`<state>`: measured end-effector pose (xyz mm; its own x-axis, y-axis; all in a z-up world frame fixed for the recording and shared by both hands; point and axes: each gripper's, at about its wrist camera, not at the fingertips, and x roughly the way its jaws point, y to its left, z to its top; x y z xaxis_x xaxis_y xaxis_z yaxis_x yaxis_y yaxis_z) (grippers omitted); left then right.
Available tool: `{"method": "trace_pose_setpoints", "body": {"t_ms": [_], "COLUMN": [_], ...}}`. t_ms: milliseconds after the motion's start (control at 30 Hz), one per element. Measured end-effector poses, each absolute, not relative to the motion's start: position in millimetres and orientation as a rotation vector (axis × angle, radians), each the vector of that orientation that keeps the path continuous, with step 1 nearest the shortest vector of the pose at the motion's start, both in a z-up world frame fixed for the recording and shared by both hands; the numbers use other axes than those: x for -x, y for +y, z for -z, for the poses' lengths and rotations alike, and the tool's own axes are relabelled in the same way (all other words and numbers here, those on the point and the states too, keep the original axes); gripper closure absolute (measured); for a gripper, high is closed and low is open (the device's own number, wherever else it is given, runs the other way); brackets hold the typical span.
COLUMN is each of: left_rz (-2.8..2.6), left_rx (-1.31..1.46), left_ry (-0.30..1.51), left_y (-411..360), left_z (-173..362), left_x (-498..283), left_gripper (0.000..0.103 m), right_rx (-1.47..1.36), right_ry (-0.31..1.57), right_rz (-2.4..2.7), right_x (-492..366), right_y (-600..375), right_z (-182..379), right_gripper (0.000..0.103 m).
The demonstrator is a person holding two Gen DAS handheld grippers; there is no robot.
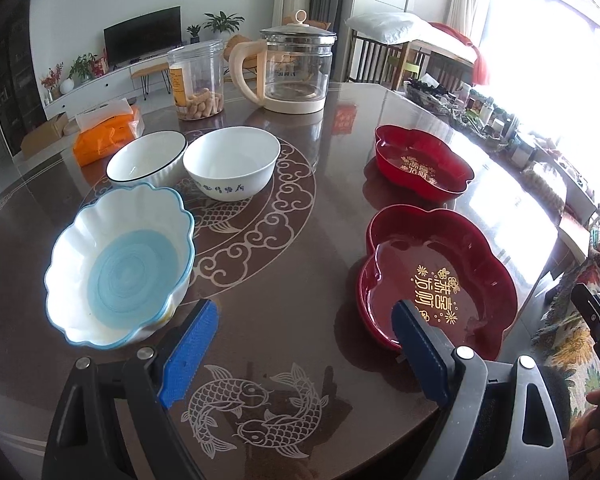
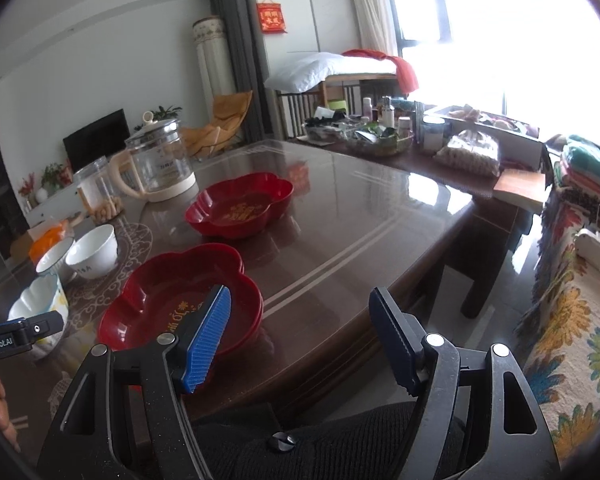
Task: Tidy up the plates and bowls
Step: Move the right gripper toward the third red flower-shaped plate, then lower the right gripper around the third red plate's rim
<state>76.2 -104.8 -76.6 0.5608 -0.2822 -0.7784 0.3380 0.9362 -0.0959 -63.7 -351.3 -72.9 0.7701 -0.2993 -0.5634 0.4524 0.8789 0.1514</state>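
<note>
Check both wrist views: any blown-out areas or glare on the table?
Left wrist: window blown out at right, washing out the table edge. Right wrist: window overexposed upper right, bright glare streaks on the glossy tabletop; far red plate slightly soft.

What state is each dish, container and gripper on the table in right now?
Scalloped blue bowl: upright, empty.
Black-rimmed bowl: upright, empty.
White bowl: upright, empty.
Near red plate: upright, empty.
Far red plate: upright, empty.
Glass kettle: lid on, empty.
Plastic jar: nearly empty, snacks at bottom.
Left gripper: open, holding nothing.
Right gripper: open, holding nothing.
</note>
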Motion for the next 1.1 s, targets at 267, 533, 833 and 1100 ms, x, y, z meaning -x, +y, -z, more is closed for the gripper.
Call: {"method": "trace_pose_setpoints", "body": {"t_ms": [267,533,833,1100], "left_rz": [0.461,0.490,0.494,0.452], "left_rx": [-0.085,-0.157,-0.160,-0.170], "left_ry": [0.962,1.023,1.069,1.068], "left_y": [-135,-185,-230,-252], "left_z": [60,59,73,80], "left_x": [-124,-188,-244,-273], "left_gripper": [0.015,0.015,0.015,0.015], "right_rx": [-0.227,-0.440,-0.701,-0.376], "right_ry": [0.749,0.990,1.068,1.014], "right_rz": [0.285,0.134,0.064,0.175], "right_x": [25,-41,-103,-144], "right_y": [-392,-449,-492,-484], "right_z": [60,83,90,66], "right_gripper": [0.028,0.028,0.028,0.028]}}
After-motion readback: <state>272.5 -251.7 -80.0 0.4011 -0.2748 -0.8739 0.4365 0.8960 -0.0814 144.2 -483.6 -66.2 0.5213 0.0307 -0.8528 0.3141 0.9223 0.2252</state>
